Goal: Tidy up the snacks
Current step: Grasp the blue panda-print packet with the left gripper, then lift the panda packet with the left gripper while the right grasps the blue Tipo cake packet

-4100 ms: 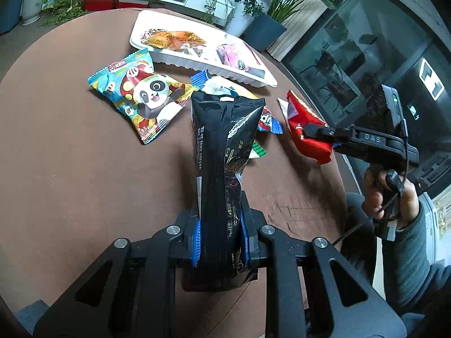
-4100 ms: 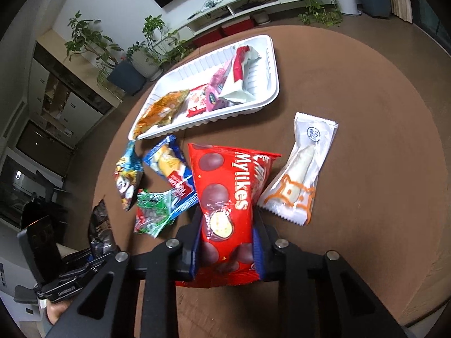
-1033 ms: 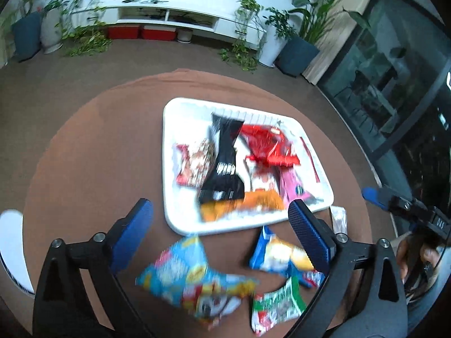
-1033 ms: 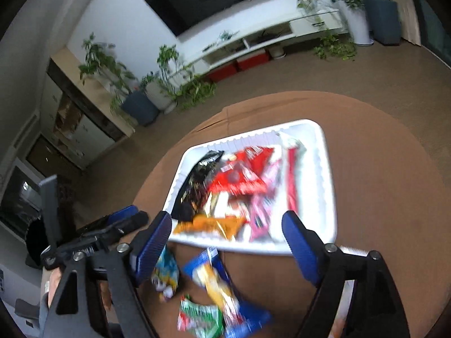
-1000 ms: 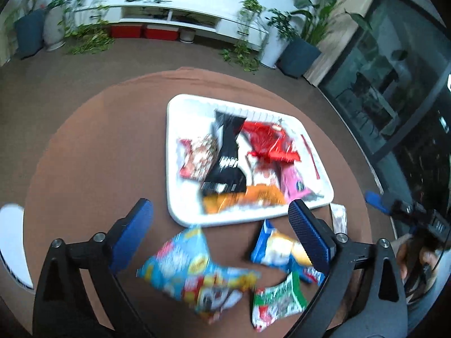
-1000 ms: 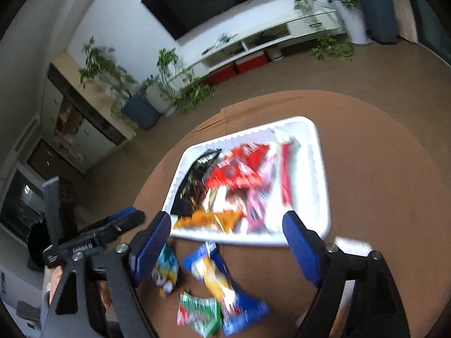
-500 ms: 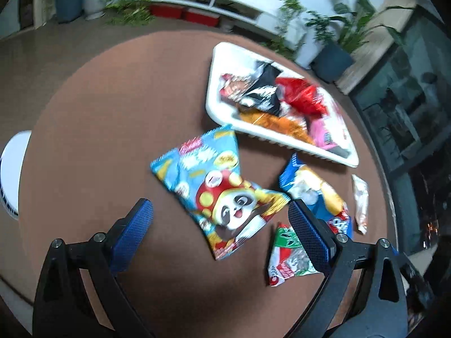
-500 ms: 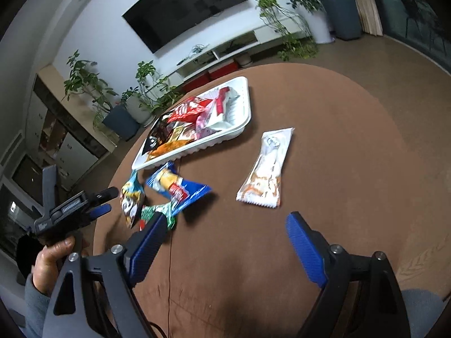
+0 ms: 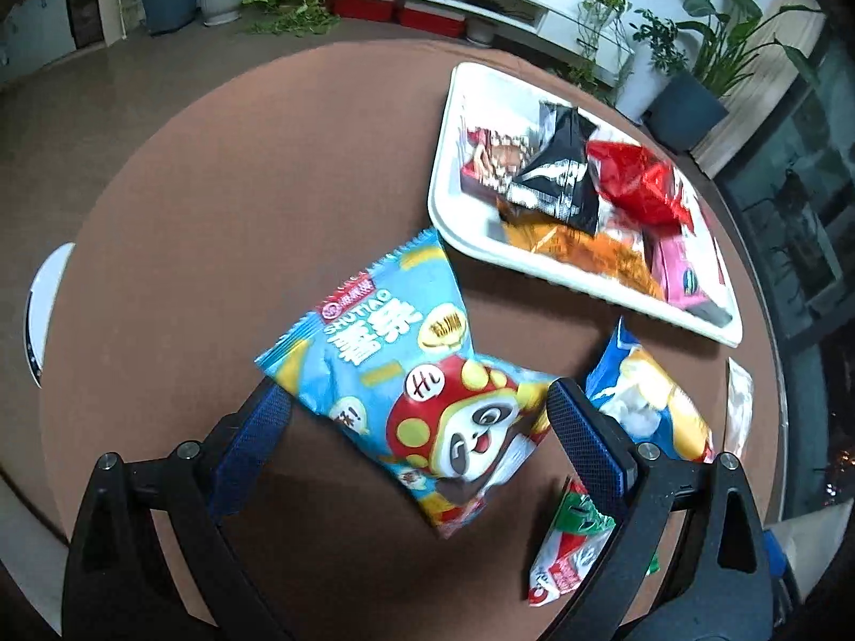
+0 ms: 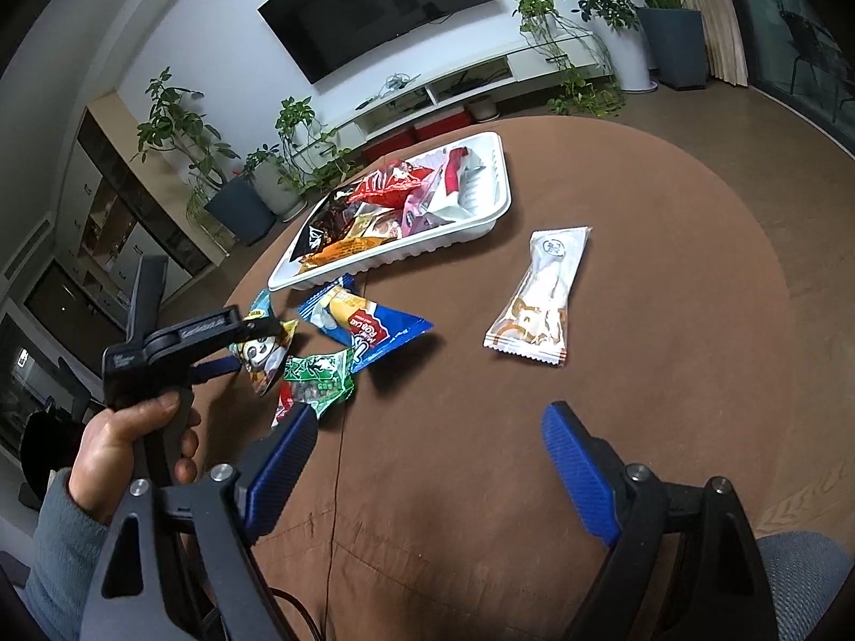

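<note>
My left gripper (image 9: 417, 400) is open and straddles a blue panda snack bag (image 9: 406, 368) lying on the brown round table; it also shows in the right wrist view (image 10: 262, 352). The white tray (image 9: 454, 171) holds several snacks, among them a black bag (image 9: 561, 176) and a red bag (image 9: 636, 181). My right gripper (image 10: 422, 443) is open and empty, low over the table. A white snack pack (image 10: 539, 294) lies ahead of it. A blue pack (image 10: 363, 326) and a green-red pack (image 10: 315, 379) lie to its left.
The tray (image 10: 481, 213) sits at the far side of the table. The person's hand holds the left gripper handle (image 10: 155, 358) at the left. Plants and a TV cabinet stand beyond the table. A white object (image 9: 43, 310) sits off the table's left edge.
Both grippers have pulled back from the tray and dropped lower. The left gripper has closed in on the panda bag, now between its open fingers. The right gripper moved slightly nearer the table.
</note>
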Demonstrator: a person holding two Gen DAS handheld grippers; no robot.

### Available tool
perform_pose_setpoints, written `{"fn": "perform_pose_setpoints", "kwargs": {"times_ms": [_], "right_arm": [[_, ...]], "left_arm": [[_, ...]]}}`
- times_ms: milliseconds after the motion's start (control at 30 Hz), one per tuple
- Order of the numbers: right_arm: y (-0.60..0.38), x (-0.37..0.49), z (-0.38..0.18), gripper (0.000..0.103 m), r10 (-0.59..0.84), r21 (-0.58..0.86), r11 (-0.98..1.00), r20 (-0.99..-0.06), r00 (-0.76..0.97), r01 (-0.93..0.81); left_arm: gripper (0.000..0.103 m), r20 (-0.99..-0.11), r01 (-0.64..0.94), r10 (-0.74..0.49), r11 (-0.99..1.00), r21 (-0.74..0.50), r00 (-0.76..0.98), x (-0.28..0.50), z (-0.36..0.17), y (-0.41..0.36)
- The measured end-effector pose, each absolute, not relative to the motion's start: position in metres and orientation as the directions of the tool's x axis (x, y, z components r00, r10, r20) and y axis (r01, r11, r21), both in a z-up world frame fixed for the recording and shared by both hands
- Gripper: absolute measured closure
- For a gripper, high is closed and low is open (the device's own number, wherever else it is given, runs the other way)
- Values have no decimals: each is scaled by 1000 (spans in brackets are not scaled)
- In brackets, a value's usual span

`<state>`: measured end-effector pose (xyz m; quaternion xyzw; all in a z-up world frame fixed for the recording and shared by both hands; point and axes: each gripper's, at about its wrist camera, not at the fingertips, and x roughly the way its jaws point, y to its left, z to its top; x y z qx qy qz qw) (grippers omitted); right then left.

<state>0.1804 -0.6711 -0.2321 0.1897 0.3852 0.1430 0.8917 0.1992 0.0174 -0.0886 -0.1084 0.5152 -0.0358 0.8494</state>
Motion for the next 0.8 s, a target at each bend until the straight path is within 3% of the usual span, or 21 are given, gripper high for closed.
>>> {"fn": "perform_pose_setpoints", "kwargs": {"times_ms": [267, 467, 600, 667, 800], "right_arm": [[-668, 181, -236, 15, 410, 451, 885, -633, 656, -118], [-667, 180, -234, 15, 406, 439, 890, -634, 658, -125], [-667, 181, -232, 15, 403, 432, 892, -633, 661, -130], [-665, 183, -232, 15, 408, 431, 892, -638, 653, -136], [-657, 189, -227, 15, 407, 402, 901, -649, 643, -166]], "left_arm": [[6, -889, -124, -139, 969, -213, 436, 213, -85, 23], [7, -899, -92, -103, 984, -156, 426, 225, -94, 15], [32, -892, -32, -97, 992, -124, 442, 220, -92, 17], [39, -890, 11, -104, 994, -111, 443, 218, -91, 16], [42, -895, 113, -90, 993, -45, 438, 208, -94, 2]]}}
